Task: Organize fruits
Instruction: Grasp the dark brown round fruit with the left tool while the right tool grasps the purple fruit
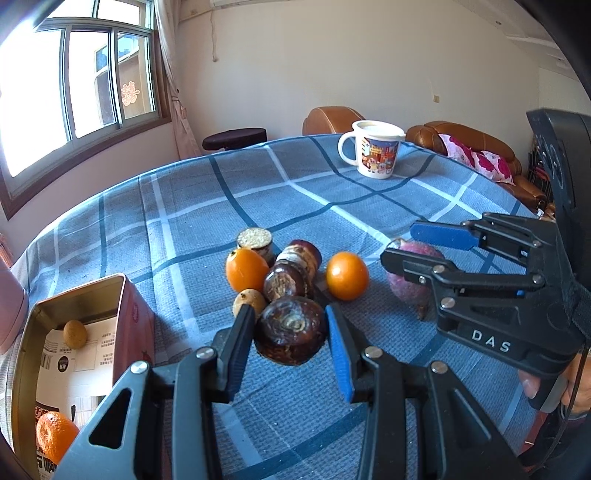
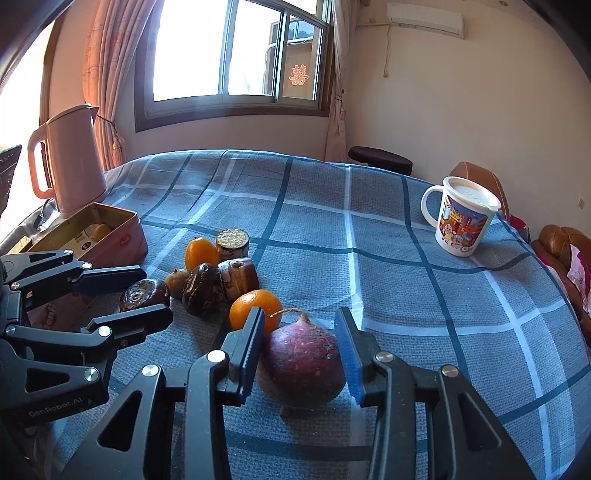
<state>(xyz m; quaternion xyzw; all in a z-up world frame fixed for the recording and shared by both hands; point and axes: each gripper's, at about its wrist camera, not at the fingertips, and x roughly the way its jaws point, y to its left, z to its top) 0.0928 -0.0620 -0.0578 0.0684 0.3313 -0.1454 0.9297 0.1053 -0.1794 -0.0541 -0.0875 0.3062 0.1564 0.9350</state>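
Fruit pile [image 1: 280, 273] sits mid-worktop [image 1: 369, 229], right of the pink tin [image 1: 125, 314]. Left tool [image 1: 290, 321] spread around a dark water chestnut [image 1: 291, 328]; right tool [image 2: 301, 328] spread around the purple radish [image 2: 303, 362].

Setting: a lived-in home, sitting or dining room. Evidence: bench under a blue-grey checked cloth [image 2: 388, 266]; brown leather sofa [image 1: 476, 147] with a pink floral cushion [image 1: 480, 158] beyond the bench's far edge; sliding window in a dark wooden frame [image 2: 236, 55] with pink patterned curtains [image 2: 110, 55]; white wall-mounted air conditioner [image 2: 424, 18]; pink plastic electric kettle [image 2: 70, 162] at the bench's left corner; lidded white cartoon-printed mug [image 2: 461, 221].
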